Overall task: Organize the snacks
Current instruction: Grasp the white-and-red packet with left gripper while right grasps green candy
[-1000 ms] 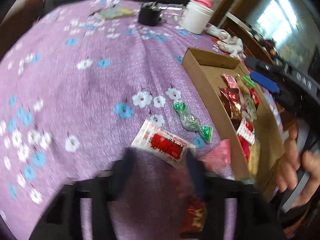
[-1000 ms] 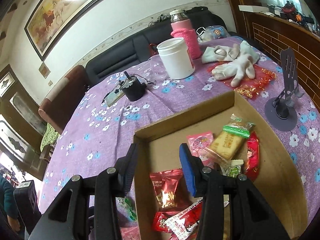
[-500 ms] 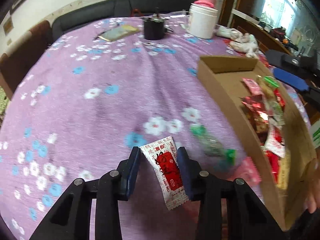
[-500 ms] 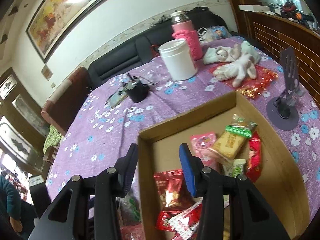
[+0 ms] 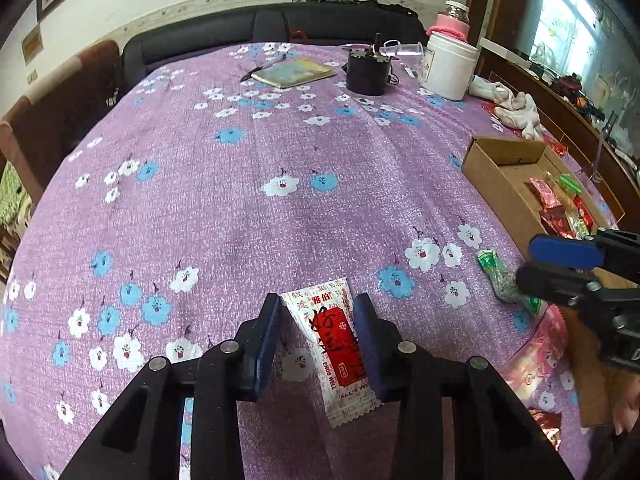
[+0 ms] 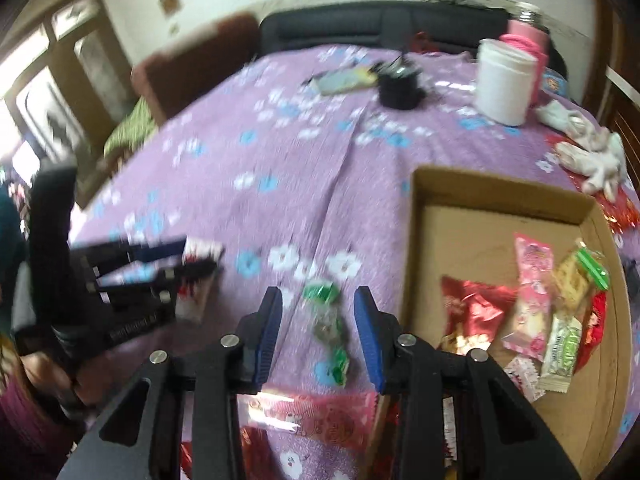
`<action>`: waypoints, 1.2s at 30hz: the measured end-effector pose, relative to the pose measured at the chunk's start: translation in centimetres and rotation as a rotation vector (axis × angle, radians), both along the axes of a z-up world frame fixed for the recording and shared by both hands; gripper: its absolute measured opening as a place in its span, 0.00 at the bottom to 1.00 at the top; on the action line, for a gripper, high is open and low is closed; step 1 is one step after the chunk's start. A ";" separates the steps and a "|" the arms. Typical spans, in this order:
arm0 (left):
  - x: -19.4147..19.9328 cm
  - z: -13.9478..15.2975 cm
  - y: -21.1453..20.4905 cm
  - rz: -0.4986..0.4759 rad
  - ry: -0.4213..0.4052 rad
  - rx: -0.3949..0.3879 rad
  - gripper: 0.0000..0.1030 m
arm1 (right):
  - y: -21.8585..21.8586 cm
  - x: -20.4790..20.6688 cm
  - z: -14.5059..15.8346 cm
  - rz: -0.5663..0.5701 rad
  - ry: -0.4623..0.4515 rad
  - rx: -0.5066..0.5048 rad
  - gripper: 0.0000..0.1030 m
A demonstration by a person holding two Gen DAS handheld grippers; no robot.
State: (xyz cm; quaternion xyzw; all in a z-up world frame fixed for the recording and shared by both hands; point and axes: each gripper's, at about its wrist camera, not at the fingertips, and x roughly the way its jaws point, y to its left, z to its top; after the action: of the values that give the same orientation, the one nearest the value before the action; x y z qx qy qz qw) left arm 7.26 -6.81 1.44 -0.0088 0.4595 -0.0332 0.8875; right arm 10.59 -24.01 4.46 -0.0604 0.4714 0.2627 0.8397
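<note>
Hard to make out: your right wrist view is blurred; the wrappers in the cardboard box (image 6: pixel 500 188) and the pink packet (image 6: pixel 320 416) under your right hand-held gripper (image 6: pixel 318 336) give no readable print.
Cut off: your left view shows only a strip of the box, its near end hidden behind the right hand-held gripper.
Left hand-held gripper (image 5: pixel 316 344): partly open; the white-and-red packet (image 5: pixel 334 346) sits between the fingers, touching the right pad, a gap at the left one. You cannot tell whether it is gripped.
Right hand-held gripper: open, holding nothing, over the green-ended sweet (image 6: pixel 330 326) on the counter (image 5: pixel 240 208), just left of the box.
Around: a white jar (image 5: pixel 450 66), a black cup (image 5: pixel 368 74), a notebook (image 5: pixel 294 74) and white gloves (image 5: pixel 516 108) at the far side.
</note>
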 end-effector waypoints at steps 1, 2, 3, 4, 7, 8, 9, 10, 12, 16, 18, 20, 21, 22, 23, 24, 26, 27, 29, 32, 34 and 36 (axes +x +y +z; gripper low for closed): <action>-0.1 0.0 0.0 -0.002 -0.003 0.004 0.38 | 0.3 0.1 -0.4 -0.006 -0.001 -0.030 0.35; 0.0 0.0 -0.1 -0.004 -0.005 0.006 0.38 | 0.5 0.0 -0.8 -0.003 -0.003 -0.060 0.35; -0.1 0.0 -0.1 -0.005 -0.007 0.003 0.38 | 0.7 0.0 -1.1 0.001 0.000 -0.070 0.34; 0.0 0.0 0.0 -0.005 -0.007 -0.001 0.38 | 0.8 0.0 -1.4 0.003 0.008 -0.080 0.32; 0.0 0.0 0.0 -0.008 -0.007 -0.005 0.38 | 1.6 -0.3 -1.8 0.012 0.009 -0.119 0.21; 0.0 0.0 0.1 -0.009 -0.005 -0.006 0.38 | 1.8 -0.5 -1.8 0.015 0.003 -0.138 0.19; 0.0 0.0 0.1 -0.013 -0.001 -0.008 0.38 | 2.0 -0.6 -1.9 0.011 -0.007 -0.166 0.18; 0.0 0.1 0.2 -0.015 0.007 -0.012 0.38 | 2.2 -0.8 -1.9 0.008 -0.023 -0.197 0.18; -0.1 0.2 0.4 -0.017 0.027 -0.030 0.39 | 2.6 -1.1 -2.0 0.023 -0.040 -0.227 0.18; -0.3 0.2 0.5 -0.035 0.052 -0.031 0.57 | 3.4 -1.5 -2.2 0.034 -0.081 -0.298 0.18; -0.5 0.1 0.4 -0.040 0.062 -0.007 0.68 | 3.9 -1.8 -2.4 0.035 -0.101 -0.337 0.18; -0.6 0.2 0.2 -0.050 0.059 0.014 0.68 | 4.2 -1.8 -2.5 0.029 -0.120 -0.369 0.18; -0.8 0.1 0.0 -0.051 0.056 0.042 0.68 | 4.3 -1.9 -2.5 0.028 -0.130 -0.381 0.18; -0.9 0.0 -0.2 -0.054 0.055 0.072 0.67 | 4.4 -2.1 -2.4 0.031 -0.140 -0.389 0.18; -1.0 0.0 -0.3 -0.056 0.048 0.085 0.61 | 4.4 -2.1 -2.4 0.031 -0.149 -0.392 0.18; -1.2 0.0 -0.4 -0.068 0.050 0.079 0.46 | 4.5 -2.3 -2.2 0.029 -0.160 -0.393 0.18; -1.2 0.1 -0.5 -0.081 0.051 0.063 0.32 | 4.3 -2.4 -1.7 0.025 -0.172 -0.363 0.18; -1.3 0.1 -0.6 -0.078 0.044 0.073 0.31 | 4.3 -2.3 -1.4 0.019 -0.175 -0.350 0.18; -1.4 0.2 -0.8 -0.075 0.024 0.087 0.29 | 4.0 -2.2 -0.7 -0.002 -0.185 -0.305 0.18; -1.6 0.5 -1.0 -0.070 -0.012 0.069 0.24 | 3.4 -2.0 0.2 -0.030 -0.182 -0.232 0.18; -1.7 0.7 -1.1 -0.067 -0.027 0.065 0.24 | 2.9 -1.8 0.9 -0.051 -0.178 -0.170 0.18; -1.8 0.8 -1.5 -0.059 -0.052 0.085 0.24 | 2.6 -1.7 1.3 -0.068 -0.177 -0.122 0.18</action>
State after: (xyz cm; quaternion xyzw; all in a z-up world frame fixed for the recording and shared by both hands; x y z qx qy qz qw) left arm 5.41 -8.33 2.25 0.0435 0.4373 -0.0401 0.8974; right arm 8.87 -21.44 5.80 -0.1185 0.4125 0.1985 0.8812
